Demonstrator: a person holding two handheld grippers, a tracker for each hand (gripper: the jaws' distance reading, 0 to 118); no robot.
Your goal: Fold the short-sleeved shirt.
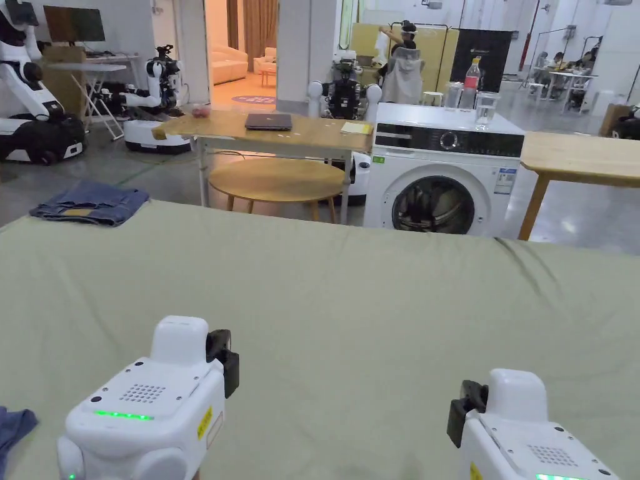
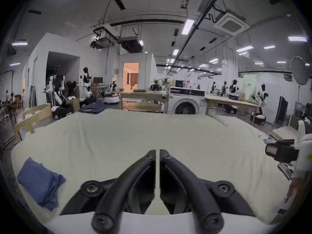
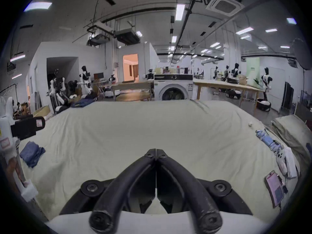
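Note:
A small blue garment lies bunched and partly folded on the pale green bed sheet, near the bed's left edge. The same garment shows as and at the bottom left corner as. My left gripper hovers over bare sheet to the right of it, jaws shut with nothing between them. My right gripper is shut and empty too, farther right over the sheet. Both white housings, left and right, sit low in the head view, side by side.
A folded denim pile rests at the bed's far left corner. A phone, a white controller and a pillow lie at the right edge. Beyond the bed stand a washing machine and wooden tables.

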